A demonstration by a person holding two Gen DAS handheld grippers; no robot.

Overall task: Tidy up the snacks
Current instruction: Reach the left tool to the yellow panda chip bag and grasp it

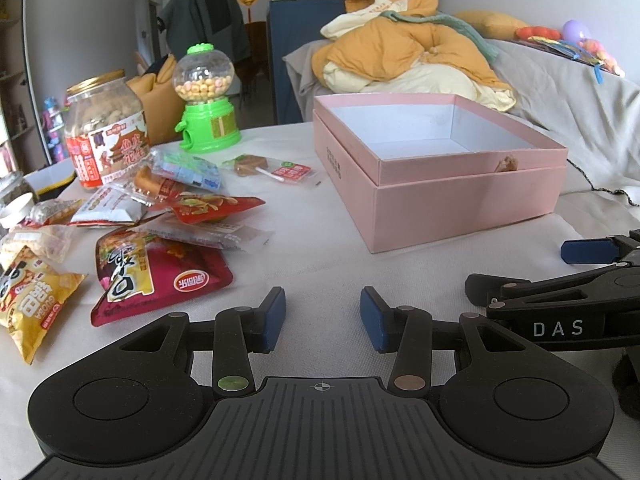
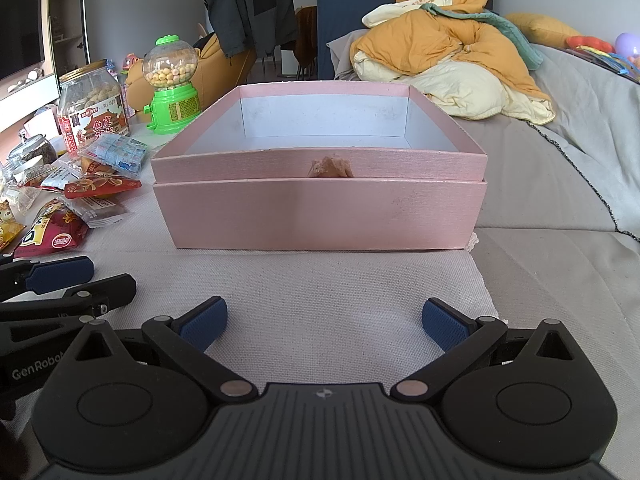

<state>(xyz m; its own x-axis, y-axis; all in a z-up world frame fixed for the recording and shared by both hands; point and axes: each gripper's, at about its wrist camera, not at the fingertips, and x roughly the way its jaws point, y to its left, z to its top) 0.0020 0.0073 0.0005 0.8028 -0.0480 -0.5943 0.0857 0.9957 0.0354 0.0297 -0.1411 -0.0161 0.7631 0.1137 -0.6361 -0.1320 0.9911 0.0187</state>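
A pink box [image 1: 460, 196] stands open on the white cloth, its white inside bare; it also shows in the right wrist view [image 2: 320, 212], straight ahead. Several snack packets lie in a heap to its left: a dark red bag [image 1: 160, 276], a yellow bag [image 1: 32, 300], a red packet [image 1: 216, 206], a lollipop [image 1: 272, 170]. A peanut jar [image 1: 106, 128] and a green gumball dispenser [image 1: 204, 100] stand behind them. My left gripper [image 1: 323, 316] is open and empty, low over the cloth right of the heap. My right gripper [image 2: 324, 322] is open and empty before the box.
A sofa under a grey cover [image 2: 580, 140] with a heap of yellow and cream bedding [image 2: 452, 56] lies behind and right of the box. The cloth's edge [image 2: 484, 280] runs close by my right gripper. A glass jar [image 2: 32, 152] stands at the far left.
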